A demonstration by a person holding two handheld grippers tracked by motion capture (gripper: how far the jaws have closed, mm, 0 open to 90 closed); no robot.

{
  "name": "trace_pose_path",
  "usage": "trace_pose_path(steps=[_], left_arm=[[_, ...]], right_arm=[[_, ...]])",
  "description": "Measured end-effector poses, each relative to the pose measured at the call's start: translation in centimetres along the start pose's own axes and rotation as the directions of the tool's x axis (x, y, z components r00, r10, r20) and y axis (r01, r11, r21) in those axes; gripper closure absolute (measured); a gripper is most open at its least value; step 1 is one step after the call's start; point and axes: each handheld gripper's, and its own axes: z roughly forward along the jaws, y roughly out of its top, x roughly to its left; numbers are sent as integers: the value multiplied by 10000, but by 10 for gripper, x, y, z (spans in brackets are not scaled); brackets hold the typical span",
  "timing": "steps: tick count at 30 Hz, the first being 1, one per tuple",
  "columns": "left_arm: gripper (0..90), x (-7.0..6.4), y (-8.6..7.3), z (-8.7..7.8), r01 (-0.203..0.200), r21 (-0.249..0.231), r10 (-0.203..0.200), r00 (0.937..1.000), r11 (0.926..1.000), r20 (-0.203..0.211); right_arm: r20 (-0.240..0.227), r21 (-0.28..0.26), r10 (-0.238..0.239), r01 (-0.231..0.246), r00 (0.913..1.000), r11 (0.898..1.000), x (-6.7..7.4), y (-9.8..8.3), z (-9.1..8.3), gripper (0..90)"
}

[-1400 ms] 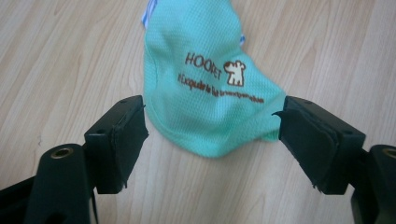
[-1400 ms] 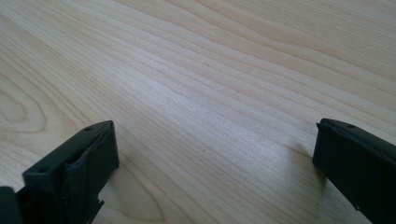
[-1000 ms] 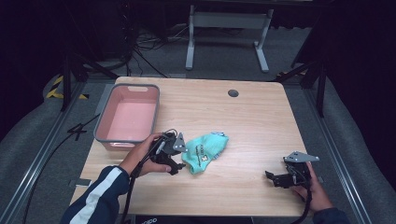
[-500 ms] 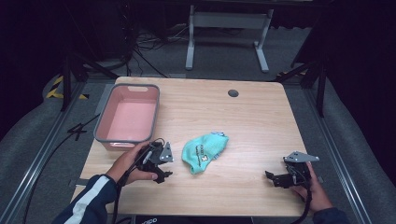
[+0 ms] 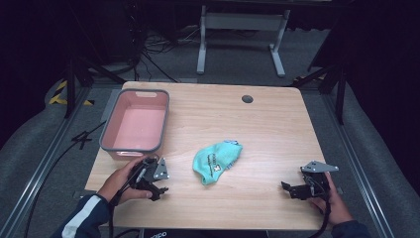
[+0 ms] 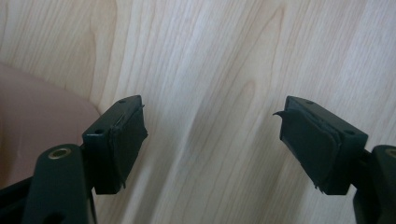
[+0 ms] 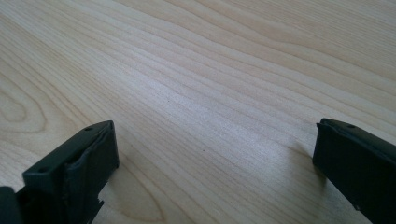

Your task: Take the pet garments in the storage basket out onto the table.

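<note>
Wooden table [image 5: 277, 124], light grain. Teal cloth [image 5: 216, 160], crumpled, lying near table centre. Pink bin [image 5: 136, 120], grey-rimmed, left of and beyond cloth. Left gripper [image 5: 157, 185], hand-held, left of cloth, near bin's front edge. Right gripper [image 5: 292, 188], hand-held, well right of cloth. Dark round hole [image 5: 247, 98] beyond cloth.

A pink tub [image 5: 136, 124] and crumpled teal cloth [image 5: 216, 161] sit on the table [image 5: 267, 129].
</note>
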Motion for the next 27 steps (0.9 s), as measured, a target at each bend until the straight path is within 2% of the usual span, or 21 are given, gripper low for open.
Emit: trace_pose_path(steps=[12, 15, 21, 27], left_arm=[[192, 3, -37, -5, 675, -524, -683, 9976, 9963, -147], [191, 4, -42, -7, 685, -533, -696, 9974, 9962, -190], [189, 7, -61, -14, 1102, -768, -1121, 9935, 9909, -211], [185, 9, -77, -14, 1452, -862, -1476, 9888, 9856, -227]], right_arm=[[1, -1, -2, 2, 10000, 10000, 0, 0, 0, 6], [0, -1, -1, 1, 10000, 10000, 0, 0, 0, 6], [2, -1, -1, 1, 10000, 10000, 0, 0, 0, 6], [-1, 0, -1, 1, 10000, 10000, 0, 0, 0, 6]])
